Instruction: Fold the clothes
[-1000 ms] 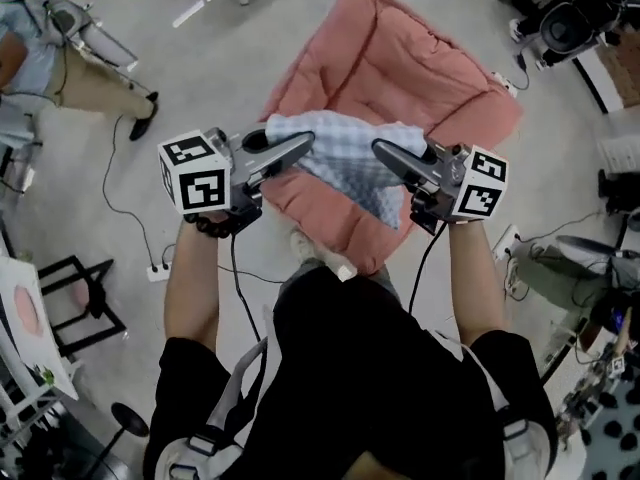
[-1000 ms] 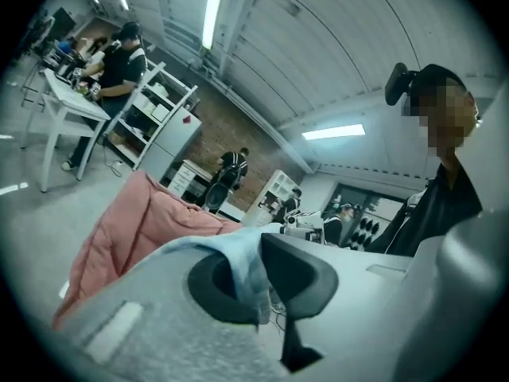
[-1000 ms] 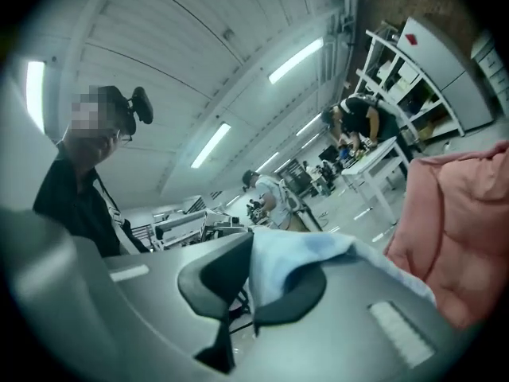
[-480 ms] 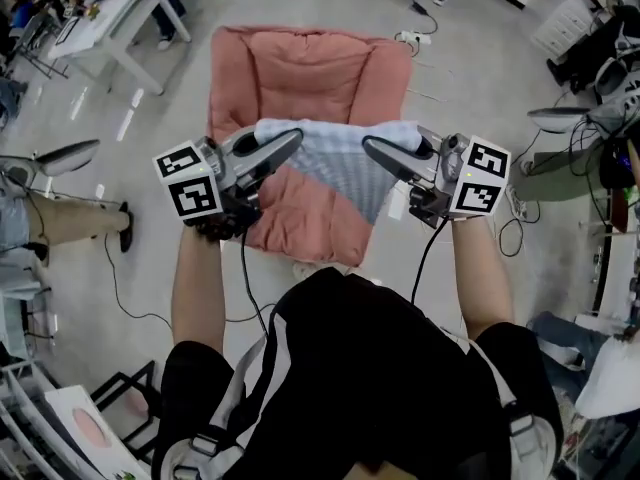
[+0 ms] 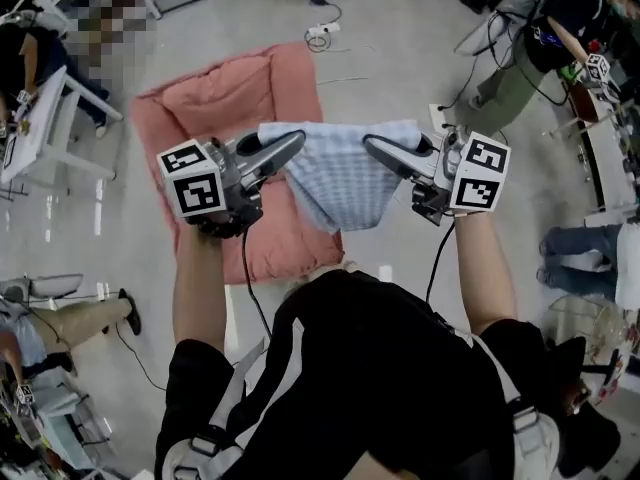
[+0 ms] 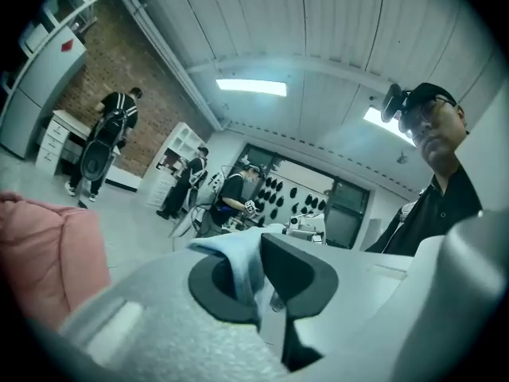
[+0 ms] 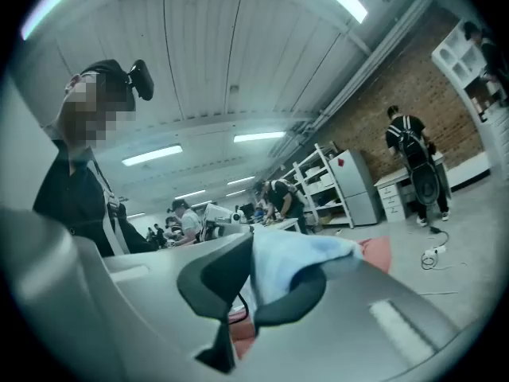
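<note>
A pale blue checked garment (image 5: 340, 173) hangs stretched in the air between my two grippers, its lower part drooping to a point. My left gripper (image 5: 296, 140) is shut on its left top corner, and the cloth (image 6: 242, 263) shows pinched between the dark pads. My right gripper (image 5: 370, 146) is shut on the right top corner, where the fabric (image 7: 290, 265) bulges out of the jaws. Both grippers point level, away from the person's body. A pink quilted cushion (image 5: 225, 148) lies on the floor below and to the left of the garment.
Grey floor all round. A white table (image 5: 40, 118) stands at the left, a power strip with cables (image 5: 322, 30) beyond the cushion. People stand at the top right (image 5: 540, 38) and lower left (image 5: 60, 323). Shelves and desks line the brick wall (image 7: 413, 86).
The person has turned with the garment held up: the pink cushion has slid from centre-right under the cloth to the left of it. Both grippers keep their hold.
</note>
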A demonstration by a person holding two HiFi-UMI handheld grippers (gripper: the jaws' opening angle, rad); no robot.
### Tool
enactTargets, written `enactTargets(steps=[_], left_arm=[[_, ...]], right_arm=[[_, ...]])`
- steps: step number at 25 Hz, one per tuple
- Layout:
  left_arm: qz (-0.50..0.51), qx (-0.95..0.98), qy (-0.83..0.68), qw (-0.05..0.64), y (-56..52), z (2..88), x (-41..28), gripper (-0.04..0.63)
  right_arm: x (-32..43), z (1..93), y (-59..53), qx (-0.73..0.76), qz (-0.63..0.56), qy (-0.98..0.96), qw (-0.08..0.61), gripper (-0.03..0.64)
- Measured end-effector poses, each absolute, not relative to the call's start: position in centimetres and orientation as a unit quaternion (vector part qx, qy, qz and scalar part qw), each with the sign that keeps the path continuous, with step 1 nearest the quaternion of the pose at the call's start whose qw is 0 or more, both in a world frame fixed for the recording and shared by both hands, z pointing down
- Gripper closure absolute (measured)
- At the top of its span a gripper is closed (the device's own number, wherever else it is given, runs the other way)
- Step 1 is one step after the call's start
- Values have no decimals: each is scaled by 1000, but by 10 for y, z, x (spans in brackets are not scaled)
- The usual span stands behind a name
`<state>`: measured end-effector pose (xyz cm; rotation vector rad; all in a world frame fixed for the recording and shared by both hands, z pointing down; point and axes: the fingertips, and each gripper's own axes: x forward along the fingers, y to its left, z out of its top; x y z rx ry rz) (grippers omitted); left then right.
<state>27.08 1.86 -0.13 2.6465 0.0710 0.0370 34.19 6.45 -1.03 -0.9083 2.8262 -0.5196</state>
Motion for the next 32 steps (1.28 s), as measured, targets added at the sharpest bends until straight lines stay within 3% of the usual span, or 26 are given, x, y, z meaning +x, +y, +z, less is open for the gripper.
enactTargets(steps=[5, 10, 20, 32], left_arm=[[44, 961, 125, 241, 38, -2, 323, 571], [73, 947, 218, 224, 57, -5, 328, 571], [85, 938, 280, 188, 102, -42, 252, 571], [66, 971, 155, 167, 195, -56, 171, 571]], right_arm=[[387, -13, 93, -401, -155, 899, 80, 604], [377, -17, 126, -493, -140, 854, 92, 604], [300, -50, 173, -561, -90, 818, 95, 604], [231, -57, 256, -428, -77, 895, 95, 604]])
